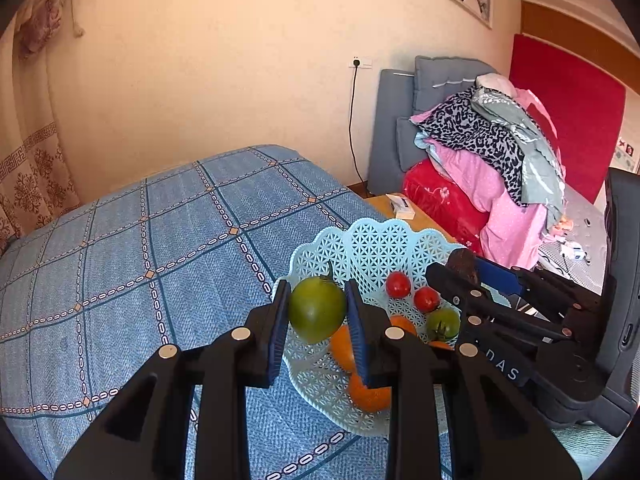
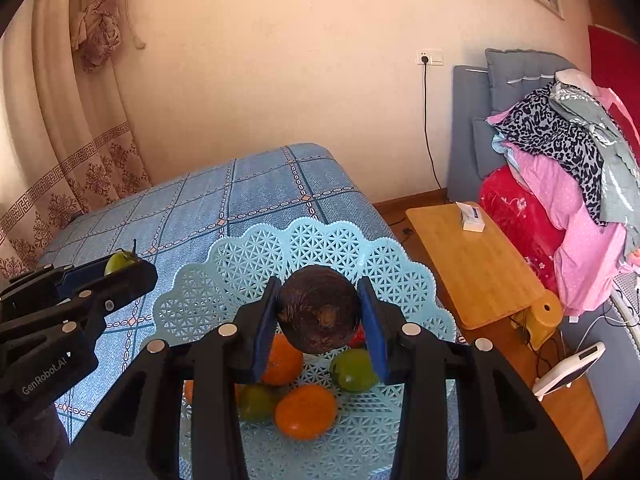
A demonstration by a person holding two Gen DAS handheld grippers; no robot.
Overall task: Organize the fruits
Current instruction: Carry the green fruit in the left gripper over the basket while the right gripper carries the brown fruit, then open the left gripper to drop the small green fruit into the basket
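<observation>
My left gripper [image 1: 318, 312] is shut on a green tomato [image 1: 317, 309] and holds it above the left rim of a light blue lattice basket [image 1: 372, 248]. The basket holds two red tomatoes [image 1: 398, 284], a green tomato [image 1: 443, 322] and oranges [image 1: 368, 398]. My right gripper [image 2: 320, 312] is shut on a dark brown round fruit [image 2: 319, 312] and holds it over the basket [image 2: 256, 264], above oranges [image 2: 306, 411] and green tomatoes [image 2: 353, 370]. The left gripper [image 2: 120, 268] with its green tomato [image 2: 119, 261] shows at the left of the right wrist view.
The basket sits on a bed with a blue checked cover [image 1: 160, 240]. A small wooden table [image 2: 476, 264] with a white box [image 2: 470, 218] stands to the right. Piled bedding [image 2: 568, 184] and a grey headboard [image 2: 472, 128] lie beyond. A curtain [image 2: 72, 140] hangs at the left.
</observation>
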